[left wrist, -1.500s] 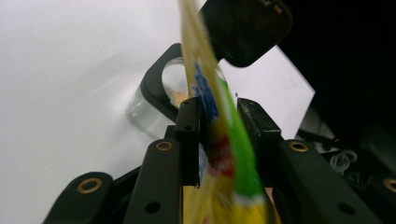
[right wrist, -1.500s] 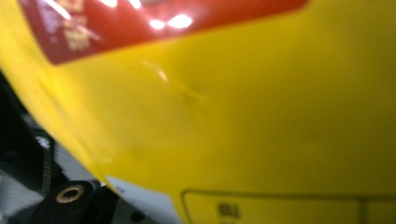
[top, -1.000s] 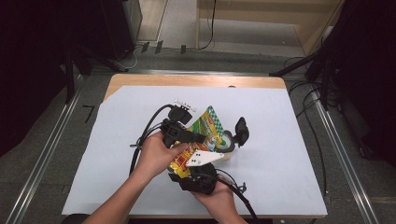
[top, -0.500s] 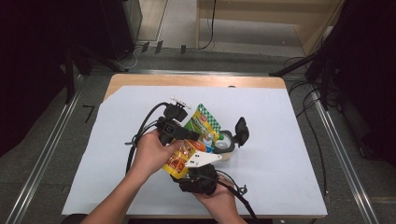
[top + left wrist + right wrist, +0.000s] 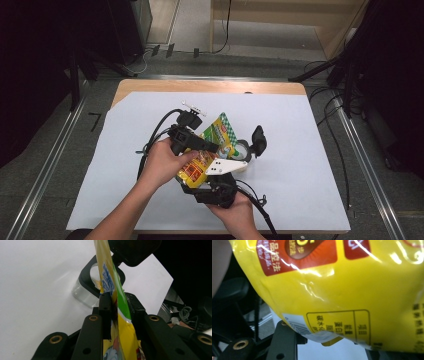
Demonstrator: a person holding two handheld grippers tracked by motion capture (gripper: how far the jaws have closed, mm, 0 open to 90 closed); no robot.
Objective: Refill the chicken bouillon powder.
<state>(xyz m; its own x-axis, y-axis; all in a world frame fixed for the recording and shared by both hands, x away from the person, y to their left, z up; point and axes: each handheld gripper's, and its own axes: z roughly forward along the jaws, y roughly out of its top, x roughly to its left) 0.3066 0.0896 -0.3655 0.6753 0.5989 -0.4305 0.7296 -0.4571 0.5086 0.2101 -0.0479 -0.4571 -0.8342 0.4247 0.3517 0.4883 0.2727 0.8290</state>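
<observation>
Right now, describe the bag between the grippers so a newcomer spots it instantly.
On the white sheet covering the table, find the two hand-held grippers at centre. The snack bag sits between them, clamped by the left gripper. It is glossy yellow with a green checkered end, unlike the black-framed clear container beside it.

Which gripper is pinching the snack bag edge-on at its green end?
The left gripper: its jaws clamp the snack bag edge-on near the green end. The right gripper is at the yellow end.

Wooden table (image 5: pixel 150 86), white sheet (image 5: pixel 300 150) over it, clear container (image 5: pixel 83 293) on sheet
</observation>
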